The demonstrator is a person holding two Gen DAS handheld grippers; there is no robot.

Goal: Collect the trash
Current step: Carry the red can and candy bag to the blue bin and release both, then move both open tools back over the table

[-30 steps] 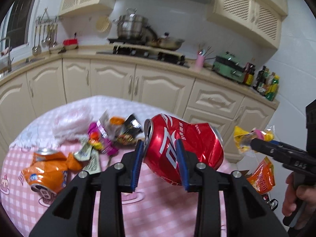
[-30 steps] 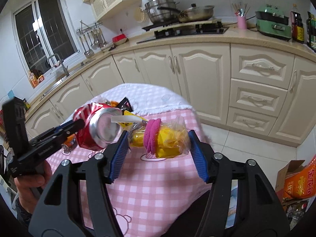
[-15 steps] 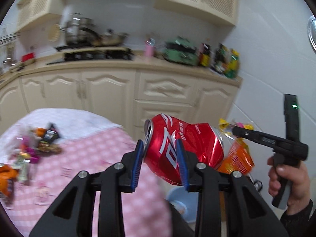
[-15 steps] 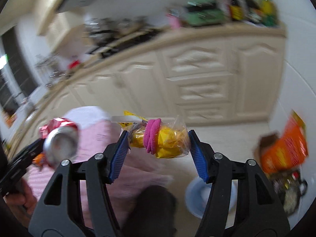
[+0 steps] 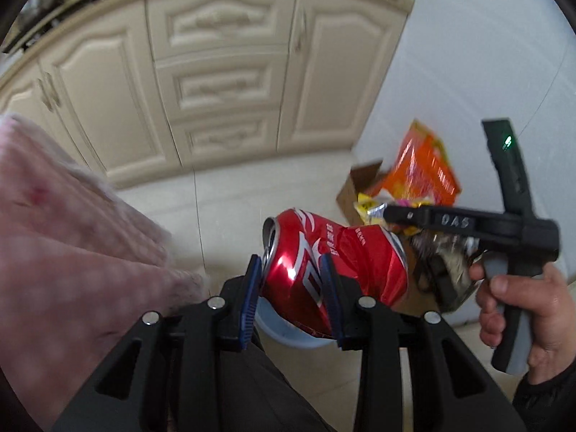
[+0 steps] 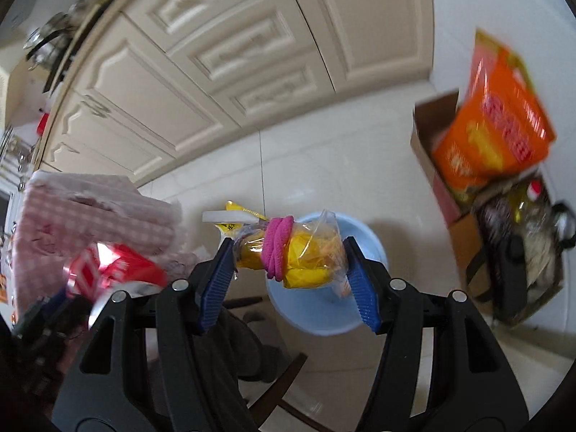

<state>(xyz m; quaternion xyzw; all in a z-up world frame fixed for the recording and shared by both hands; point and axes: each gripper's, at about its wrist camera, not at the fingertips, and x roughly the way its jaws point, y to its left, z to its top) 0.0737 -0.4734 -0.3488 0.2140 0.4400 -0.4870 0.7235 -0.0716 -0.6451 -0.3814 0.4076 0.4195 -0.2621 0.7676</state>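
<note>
My left gripper (image 5: 291,289) is shut on a crushed red soda can (image 5: 345,262), which hangs over the floor. My right gripper (image 6: 288,270) is shut on a clear plastic bag with yellow contents (image 6: 302,255), tied with a pink band. A pale blue bin (image 6: 324,313) stands on the floor directly under the bag; its rim (image 5: 288,334) peeks out below the can. In the left wrist view the right gripper (image 5: 392,216) is held by a hand at the right. The can (image 6: 108,273) shows blurred at the left of the right wrist view.
The pink checked tablecloth (image 5: 64,252) hangs at the left. A cardboard box (image 6: 446,194) with an orange packet (image 6: 493,129) and other bags stands by the white wall on the right. Cream cabinets (image 5: 216,72) line the back. Pale floor tiles lie between.
Both grippers swung away from the table to the right and tipped down toward the floor, still holding the can and the bag. The blue bin came into view under them.
</note>
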